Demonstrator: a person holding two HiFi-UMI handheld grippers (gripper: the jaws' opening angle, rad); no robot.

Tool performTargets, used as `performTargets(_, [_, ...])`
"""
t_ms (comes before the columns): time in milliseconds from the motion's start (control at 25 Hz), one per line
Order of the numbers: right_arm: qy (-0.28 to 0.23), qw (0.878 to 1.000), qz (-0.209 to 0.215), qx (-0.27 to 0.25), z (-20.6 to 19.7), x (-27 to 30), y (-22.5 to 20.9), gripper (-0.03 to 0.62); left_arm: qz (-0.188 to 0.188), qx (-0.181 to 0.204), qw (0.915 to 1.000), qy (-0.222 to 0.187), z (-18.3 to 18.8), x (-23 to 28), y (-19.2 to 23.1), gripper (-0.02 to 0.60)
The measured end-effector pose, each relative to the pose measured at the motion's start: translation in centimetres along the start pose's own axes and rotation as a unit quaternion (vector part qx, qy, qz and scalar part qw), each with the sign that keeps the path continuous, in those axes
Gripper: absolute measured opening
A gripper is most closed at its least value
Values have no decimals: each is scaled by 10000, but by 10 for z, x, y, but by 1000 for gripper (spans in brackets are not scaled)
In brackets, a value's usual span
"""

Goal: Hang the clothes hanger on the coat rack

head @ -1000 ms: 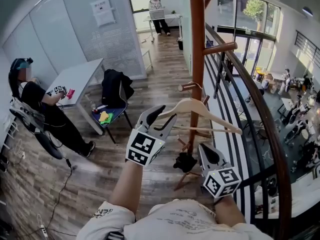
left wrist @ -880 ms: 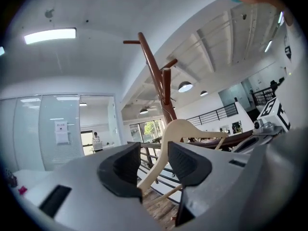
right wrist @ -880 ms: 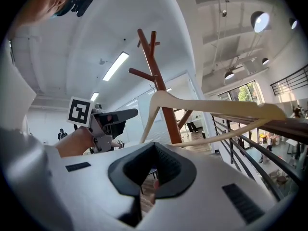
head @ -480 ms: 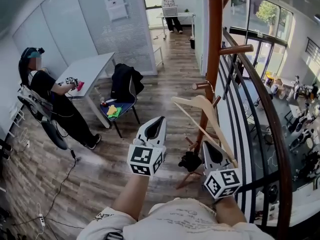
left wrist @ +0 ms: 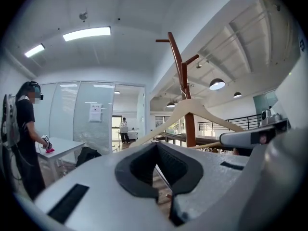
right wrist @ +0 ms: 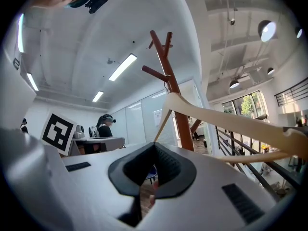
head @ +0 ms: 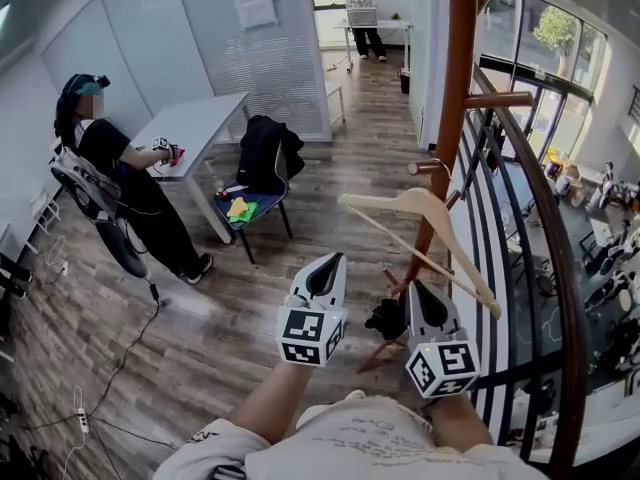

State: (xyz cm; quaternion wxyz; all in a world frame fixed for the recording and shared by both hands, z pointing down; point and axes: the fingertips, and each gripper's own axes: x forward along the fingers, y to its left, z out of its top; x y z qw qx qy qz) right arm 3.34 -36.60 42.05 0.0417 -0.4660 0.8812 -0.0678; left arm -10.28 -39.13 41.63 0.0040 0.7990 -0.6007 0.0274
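A pale wooden clothes hanger point(head: 420, 208) hangs by its wire hook from a lower peg of the brown coat rack point(head: 455, 98), tilted, with its long arm sloping down to the right. My left gripper point(head: 328, 265) sits below and left of it, apart from it; its jaws have just closed with nothing between them. My right gripper point(head: 420, 293) is shut and empty under the hanger's lower arm. The left gripper view shows the hanger point(left wrist: 192, 109) and rack point(left wrist: 180, 66) beyond its shut tips point(left wrist: 156, 146). In the right gripper view the hanger point(right wrist: 226, 121) crosses above the tips point(right wrist: 154, 146).
A curved dark railing point(head: 540, 228) runs close on the right of the rack. A black object point(head: 385, 318) lies at the rack's base. To the left stand a chair with a black jacket point(head: 265, 158), a white table point(head: 195, 123) and a seated person point(head: 120, 188).
My left gripper was open at the hanger's left end; it has come away, dropped lower and shut. The hanger has swung round on the peg. The right gripper has hardly moved.
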Motion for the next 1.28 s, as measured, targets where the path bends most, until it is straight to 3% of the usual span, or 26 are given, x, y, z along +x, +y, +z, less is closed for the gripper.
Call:
performTargets(440, [91, 9997, -220, -110, -7, 2, -4, 0, -246, 73, 9992, 291, -15, 4, -17, 3])
performTargets(1280, [175, 9974, -678, -168, -7, -2, -21, 0, -664, 90, 9972, 336, -17, 21, -31, 3])
